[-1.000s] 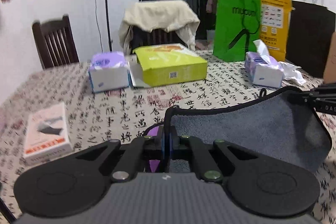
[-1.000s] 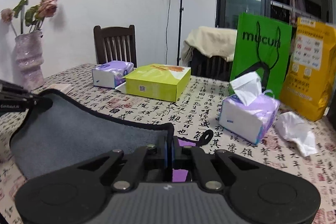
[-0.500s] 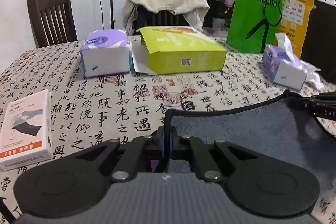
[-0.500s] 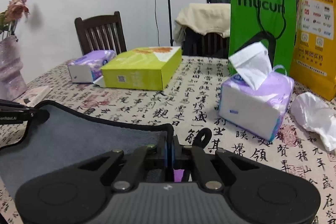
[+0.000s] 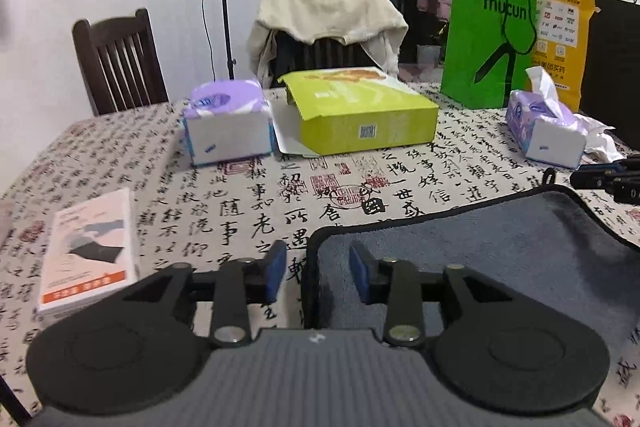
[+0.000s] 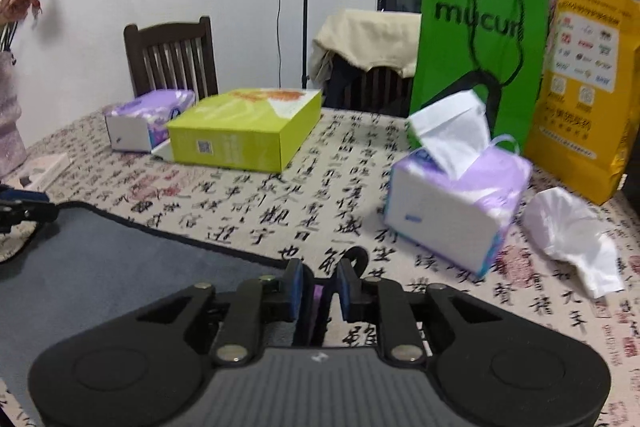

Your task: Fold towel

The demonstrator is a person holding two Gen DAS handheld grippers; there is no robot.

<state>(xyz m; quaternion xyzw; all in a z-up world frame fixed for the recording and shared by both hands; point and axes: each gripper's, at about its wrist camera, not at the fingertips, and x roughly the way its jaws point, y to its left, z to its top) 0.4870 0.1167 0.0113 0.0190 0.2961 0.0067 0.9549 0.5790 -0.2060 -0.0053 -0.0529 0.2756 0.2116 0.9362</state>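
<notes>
Grey towel [image 5: 500, 255] straddled by both parted tools; only the right view shows the vase [image 6: 10, 119].

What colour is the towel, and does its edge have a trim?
Grey towel with black edge trim, clearest in the left wrist view.

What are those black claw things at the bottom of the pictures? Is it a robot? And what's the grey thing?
No robot: a person holds a two-finger grabber in each hand, and each has a camera looking along its fingers. One picture comes from the left gripper, the other from the right gripper. Both are open, holding nothing. The grey thing is a towel for folding, lying on the table; its edge sits between each grabber's fingers. Also there: two tissue packs, a lime box and a green bag.
</notes>
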